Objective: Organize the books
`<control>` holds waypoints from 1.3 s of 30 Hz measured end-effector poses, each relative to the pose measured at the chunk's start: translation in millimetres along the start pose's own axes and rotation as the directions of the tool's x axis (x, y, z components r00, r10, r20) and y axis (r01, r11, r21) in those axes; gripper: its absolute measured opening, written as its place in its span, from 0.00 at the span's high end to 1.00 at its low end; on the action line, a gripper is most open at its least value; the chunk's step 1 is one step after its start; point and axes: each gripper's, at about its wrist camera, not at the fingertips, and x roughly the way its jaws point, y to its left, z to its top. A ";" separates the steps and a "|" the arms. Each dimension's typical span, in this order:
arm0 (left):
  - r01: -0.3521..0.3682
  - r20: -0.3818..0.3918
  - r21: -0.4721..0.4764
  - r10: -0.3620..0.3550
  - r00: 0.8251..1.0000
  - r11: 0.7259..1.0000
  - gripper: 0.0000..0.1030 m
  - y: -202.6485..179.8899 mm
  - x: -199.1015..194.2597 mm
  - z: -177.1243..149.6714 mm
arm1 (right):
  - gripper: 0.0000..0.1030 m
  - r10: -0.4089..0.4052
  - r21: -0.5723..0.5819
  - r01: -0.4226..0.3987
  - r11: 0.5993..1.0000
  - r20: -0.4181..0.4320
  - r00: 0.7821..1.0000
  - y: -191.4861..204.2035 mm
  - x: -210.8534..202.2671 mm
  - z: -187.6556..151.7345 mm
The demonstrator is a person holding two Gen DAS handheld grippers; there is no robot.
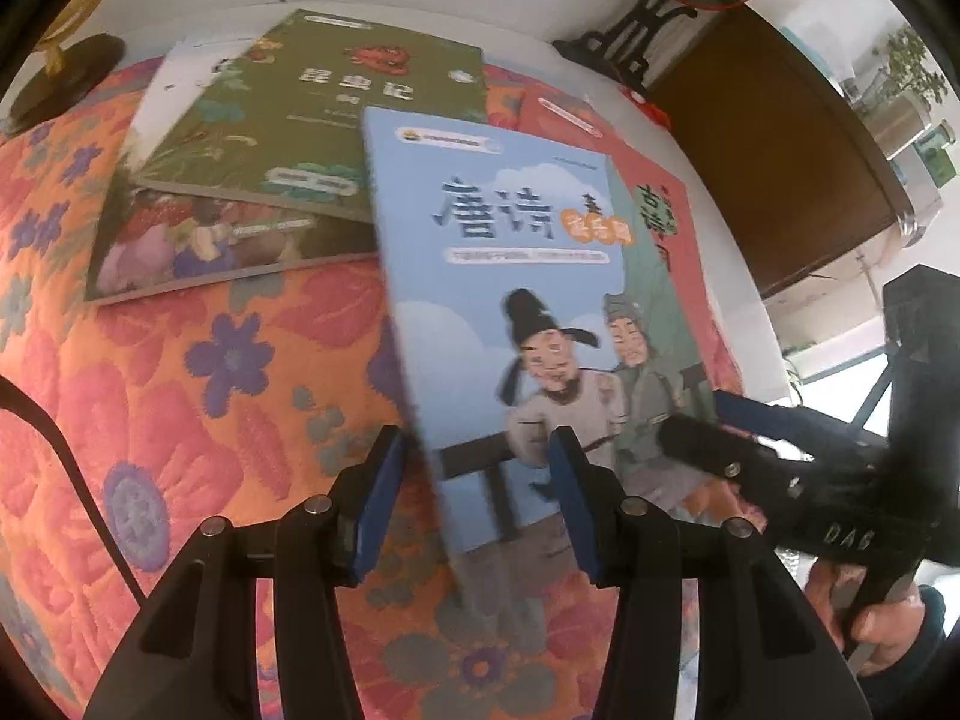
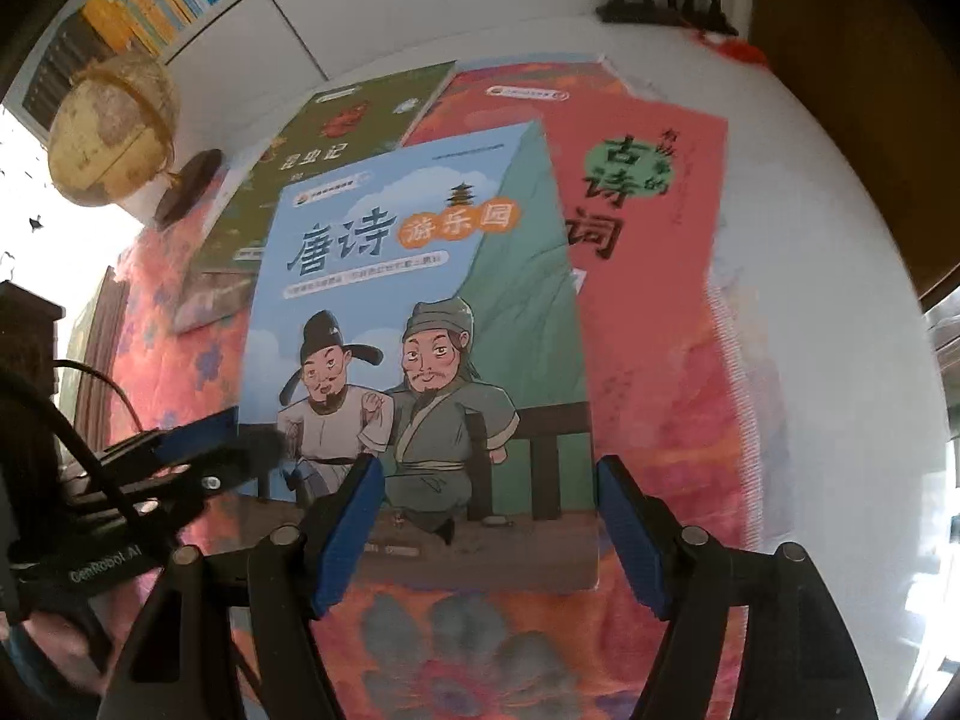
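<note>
Because the blue book [image 2: 414, 324] overlaps the red book [image 2: 654, 228], we hover both grippers at its near edge, jaws apart, holding nothing, ready to square it.

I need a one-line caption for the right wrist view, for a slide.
Right gripper open above the blue book; the left gripper reaches its edge, with red book and green book behind.

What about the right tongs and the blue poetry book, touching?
Cannot tell. Right wrist view: the open right tongs sit over the lower edge of the blue poetry book, but neither gap nor contact shows plainly.
</note>
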 end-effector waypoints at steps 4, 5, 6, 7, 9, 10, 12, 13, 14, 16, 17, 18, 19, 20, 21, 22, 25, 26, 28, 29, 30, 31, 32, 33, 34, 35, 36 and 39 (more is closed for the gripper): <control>0.015 -0.013 -0.004 -0.015 1.000 1.000 0.56 -1.2 -5.0 3.8 | 0.31 -0.037 -0.048 0.037 0.998 0.011 0.999 11.1 1.3 -6.1; 0.055 0.003 -0.030 -0.055 0.998 0.998 0.56 1.0 -13.5 4.0 | 0.31 -0.030 -0.051 0.031 0.998 0.016 0.999 10.9 0.9 -7.4; 0.121 0.030 -0.057 -0.119 0.992 0.991 0.56 3.2 -25.3 4.8 | 0.30 -0.019 -0.044 0.020 0.999 0.019 1.000 8.9 0.8 -8.4; 0.164 0.046 -0.071 -0.161 0.986 0.984 0.56 4.4 -32.5 5.4 | 0.30 -0.004 -0.034 0.005 0.999 0.023 1.000 5.9 1.5 -7.6; 0.274 0.075 -0.102 -0.268 0.961 0.956 0.56 4.5 -48.3 10.5 | 0.28 0.046 0.002 -0.046 0.999 0.036 0.998 -2.3 0.4 -8.1; 0.312 0.081 -0.115 -0.304 0.949 0.943 0.56 3.9 -52.0 13.4 | 0.27 0.073 0.025 -0.074 0.997 0.045 0.996 -6.1 0.4 -8.0; 0.334 0.089 -0.115 -0.325 0.941 0.935 0.56 2.3 -53.9 17.7 | 0.25 0.109 0.064 -0.113 0.992 0.052 0.993 -10.9 0.8 -6.4; 0.313 0.087 -0.108 -0.305 0.948 0.943 0.56 1.3 -50.3 18.9 | 0.25 0.121 0.073 -0.125 0.989 0.053 0.991 -12.3 0.5 -6.1; 0.254 0.074 -0.100 -0.248 0.966 0.962 0.56 0.7 -42.0 19.3 | 0.25 0.127 0.076 -0.131 0.988 0.053 0.990 -12.4 0.4 -5.9; 0.167 0.058 -0.087 -0.162 0.985 0.982 0.71 0.8 -28.6 18.0 | 0.24 0.128 0.070 -0.131 0.989 0.052 0.990 -10.4 0.1 -6.4; 0.122 0.025 -0.080 -0.121 0.992 0.989 0.85 1.8 -15.7 16.8 | 0.23 0.129 0.068 -0.133 0.989 0.053 0.990 -9.7 0.1 -6.5; 0.118 0.008 -0.082 -0.118 0.993 0.990 0.87 6.6 -12.9 9.2 | 0.22 0.131 0.071 -0.135 0.988 0.055 0.990 -9.1 0.0 -6.3; 0.117 -0.005 -0.096 -0.118 0.993 0.988 0.87 8.1 -6.1 6.9 | 0.22 0.133 0.079 -0.137 0.987 0.056 0.990 -9.0 -0.3 -6.3; 0.113 -0.008 -0.112 -0.114 0.993 0.987 0.86 8.8 -1.7 5.0 | 0.20 0.135 0.091 -0.140 0.986 0.058 0.989 -9.8 -0.3 -6.3; 0.122 -0.005 -0.126 -0.123 0.992 0.985 0.86 8.6 -0.5 4.2 | 0.19 0.137 0.098 -0.142 0.985 0.059 0.989 -9.8 -0.1 -6.1; 0.131 -0.002 -0.135 -0.132 0.991 0.982 0.86 9.4 -1.3 4.0 | 0.19 0.135 0.102 -0.141 0.985 0.059 0.989 -9.3 0.1 -5.8; 0.207 0.014 -0.186 -0.208 0.978 0.961 0.87 7.7 -6.7 8.7 | 0.19 0.147 0.113 -0.151 0.982 0.043 0.988 -9.1 -2.7 -4.4; 0.237 0.022 -0.204 -0.238 0.971 0.950 0.87 7.3 -10.6 9.0 | 0.19 0.175 0.135 -0.178 0.975 0.036 0.984 -10.6 -5.6 -3.8; 0.333 0.053 -0.258 -0.331 0.942 0.907 0.87 11.0 -23.3 13.7 | 0.15 0.266 0.206 -0.269 0.941 0.042 0.963 -18.9 -12.5 -2.7; 0.391 0.074 -0.286 -0.386 0.919 0.875 0.87 13.2 -28.6 16.6 | 0.10 0.302 0.238 -0.304 0.923 0.046 0.952 -24.0 -13.1 -2.4; 0.457 0.096 -0.317 -0.451 0.887 0.831 0.87 16.6 -33.6 18.9 | 0.10 0.346 0.280 -0.345 0.896 0.048 0.937 -31.0 -11.6 -2.7; 0.489 0.106 -0.341 -0.484 0.868 0.803 0.85 18.9 -35.4 20.0 | 0.09 0.408 0.335 -0.400 0.853 0.049 0.912 -39.8 -7.2 -4.1; 0.507 0.111 -0.349 -0.502 0.858 0.788 0.85 19.7 -36.9 21.9 | 0.09 0.475 0.397 -0.460 0.794 0.067 0.878 -50.5 -1.6 -6.7; 0.513 0.109 -0.348 -0.510 0.853 0.785 0.85 21.0 -35.6 23.0 | 0.09 0.511 0.449 -0.488 0.748 0.079 0.856 -59.9 4.6 -9.6; 0.510 0.098 -0.352 -0.511 0.854 0.785 0.85 21.6 -33.4 23.1 | 0.09 0.525 0.482 -0.494 0.724 0.080 0.847 -66.0 10.1 -12.2; 0.503 0.084 -0.365 -0.510 0.856 0.783 0.85 22.8 -28.5 22.8 | 0.09 0.548 0.517 -0.502 0.694 0.073 0.833 -72.5 18.4 -15.2; 0.506 0.076 -0.384 -0.520 0.851 0.772 0.85 23.7 -24.3 21.0 | 0.12 0.573 0.535 -0.518 0.668 0.075 0.816 -76.9 23.7 -16.9; 0.525 0.059 -0.461 -0.566 0.823 0.715 0.87 34.9 -11.0 14.5 | 0.30 0.591 0.530 -0.563 0.634 0.138 0.795 -87.1 22.8 -18.5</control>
